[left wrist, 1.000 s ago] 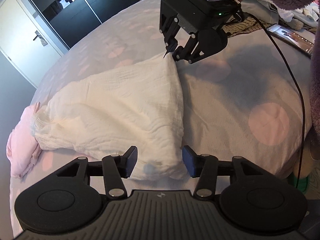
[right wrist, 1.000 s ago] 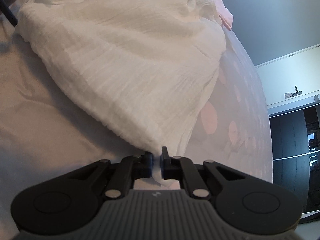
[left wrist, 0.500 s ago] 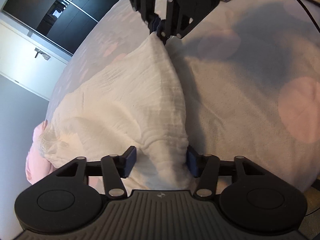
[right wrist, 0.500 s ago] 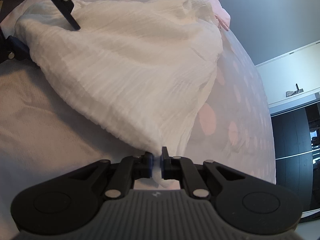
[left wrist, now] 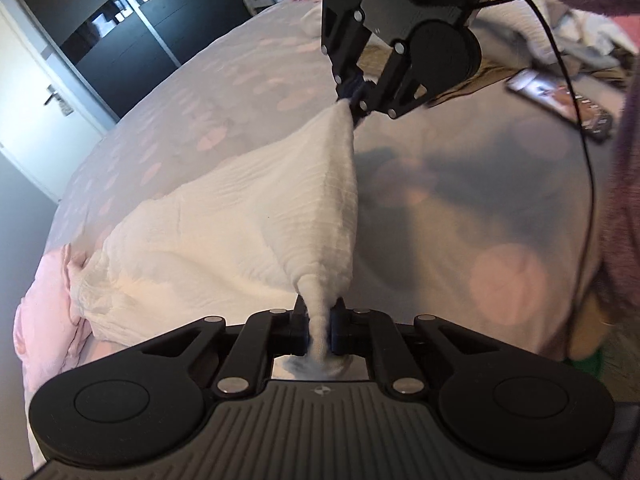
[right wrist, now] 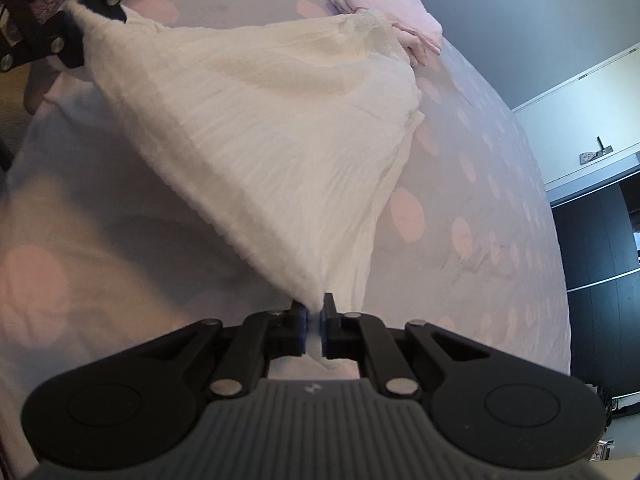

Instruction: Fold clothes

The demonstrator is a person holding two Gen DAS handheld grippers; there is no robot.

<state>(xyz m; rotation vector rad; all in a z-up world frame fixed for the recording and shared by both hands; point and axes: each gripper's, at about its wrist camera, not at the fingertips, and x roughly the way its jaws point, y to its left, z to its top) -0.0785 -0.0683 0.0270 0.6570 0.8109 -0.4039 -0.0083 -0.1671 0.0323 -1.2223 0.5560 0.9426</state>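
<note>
While both jaws are clamping fabric, the white garment (left wrist: 248, 216) is hanging stretched between the two tools above the bed (left wrist: 460, 208). Left gripper (left wrist: 319, 330): its jaws are pinching a bunched corner of the cloth. Right gripper (right wrist: 316, 330): its jaws are pressing together on another corner, with a thin strip of white showing between the pads.

Each camera is also showing the opposite tool. From the left wrist, the right gripper (left wrist: 354, 98) is appearing at the top, holding the far corner aloft, with a black cable (left wrist: 588, 184) trailing from it and a fuzzy mauve sleeve (left wrist: 624, 208) filling the right edge. From the right wrist, the left gripper (right wrist: 78, 36) is sitting at the upper left corner of the frame, biting its end of the taut edge.

Only the left view is taking in a phone (left wrist: 560, 106) lying on the cover and rumpled clothes (left wrist: 580, 40) beyond it. A pink garment (right wrist: 384, 8) is lying just past the white cloth's trailing end, touching it.

The bed is wearing a pale lilac cover with pink dots. A white door (left wrist: 44, 92) and dark glossy wardrobe fronts (left wrist: 120, 20) are standing behind it, beside a grey wall (right wrist: 520, 20).
</note>
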